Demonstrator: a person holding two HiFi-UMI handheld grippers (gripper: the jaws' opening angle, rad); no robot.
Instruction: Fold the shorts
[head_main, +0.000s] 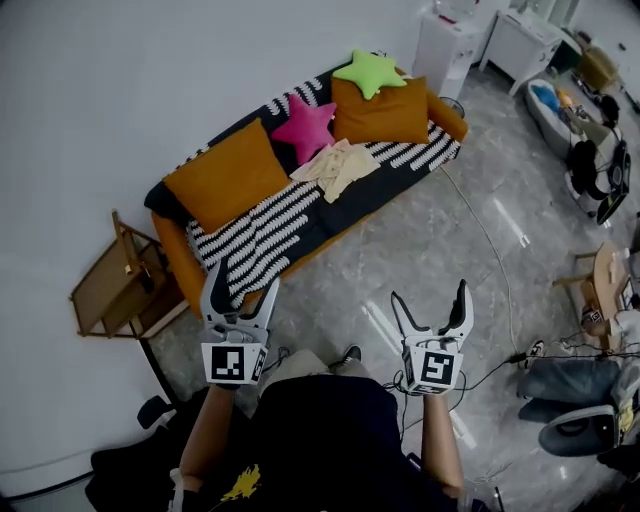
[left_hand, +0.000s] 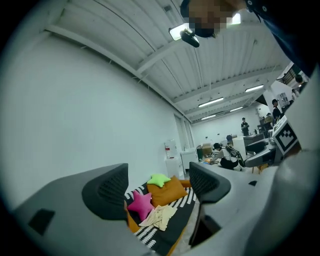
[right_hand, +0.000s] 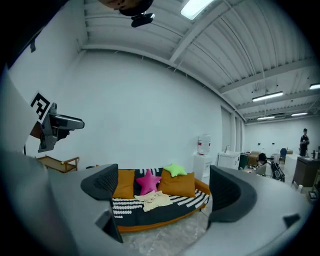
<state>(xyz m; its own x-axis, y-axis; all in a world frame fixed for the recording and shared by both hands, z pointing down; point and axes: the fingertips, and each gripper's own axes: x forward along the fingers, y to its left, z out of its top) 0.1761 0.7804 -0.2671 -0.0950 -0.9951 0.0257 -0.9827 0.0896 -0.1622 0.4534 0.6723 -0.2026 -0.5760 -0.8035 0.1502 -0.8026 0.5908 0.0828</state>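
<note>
While the cream shorts (head_main: 335, 165) lie crumpled on the sofa (head_main: 390, 192) seat, well apart from both tools, the approach is judged the step in hand. The left gripper (head_main: 243, 292) and right gripper (head_main: 430, 303) are held spread and empty. Next, two edges of the shorts must be reached and pinched.

Sofa (head_main: 447, 118): striped throw (head_main: 262, 228), orange cushions (head_main: 225, 173), star pillows (head_main: 303, 127), crumpled shorts (head_main: 335, 165).
</note>
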